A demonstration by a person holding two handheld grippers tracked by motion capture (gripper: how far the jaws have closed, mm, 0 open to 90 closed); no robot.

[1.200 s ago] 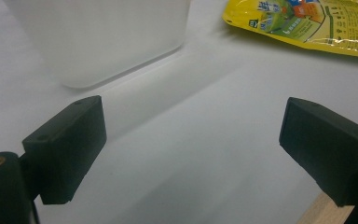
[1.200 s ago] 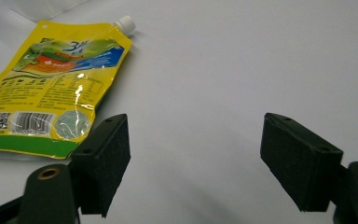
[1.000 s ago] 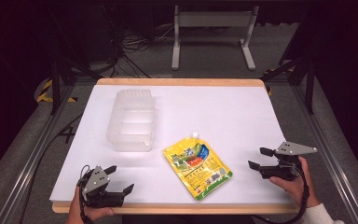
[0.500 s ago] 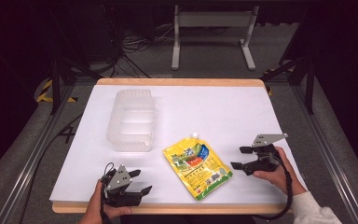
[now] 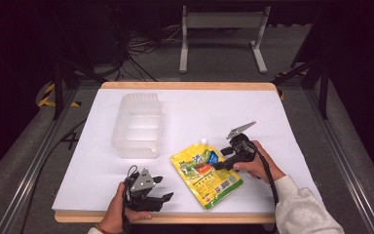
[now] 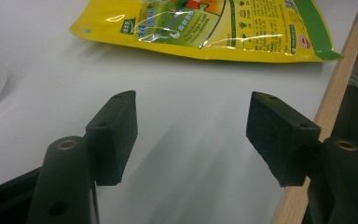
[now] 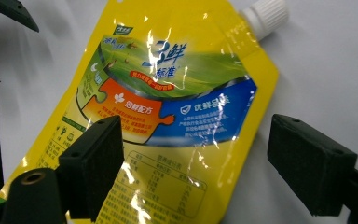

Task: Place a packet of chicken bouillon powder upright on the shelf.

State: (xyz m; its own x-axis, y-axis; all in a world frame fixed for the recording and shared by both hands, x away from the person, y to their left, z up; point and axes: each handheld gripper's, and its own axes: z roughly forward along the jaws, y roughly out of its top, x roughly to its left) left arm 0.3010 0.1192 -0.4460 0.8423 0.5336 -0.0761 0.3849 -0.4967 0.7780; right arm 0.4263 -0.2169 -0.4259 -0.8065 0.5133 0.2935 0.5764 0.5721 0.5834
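Observation:
A yellow spouted pouch (image 5: 205,173) with a white cap (image 5: 203,142) lies flat near the table's front. My right gripper (image 5: 220,158) hovers at its right edge. In the right gripper view the pouch (image 7: 177,93) lies under my right gripper (image 7: 198,140), whose jaws have just been opening and stand open, pressing on nothing. My left gripper (image 5: 164,188) sits left of the pouch by the front edge, pointing at it. Its jaws have just been closing but stay open, with only bare table between them (image 6: 193,114). The pouch (image 6: 205,28) lies just ahead.
A clear ribbed plastic container (image 5: 137,126) stands left of centre, behind my left gripper. The white table top (image 5: 272,112) has a wooden rim (image 6: 340,88) close to my left gripper's right jaw. A metal stand (image 5: 221,29) is on the floor beyond.
My right gripper has moved left from the table's right side to the pouch's edge. My left gripper has slid right along the front edge toward the pouch, and its jaws have narrowed.

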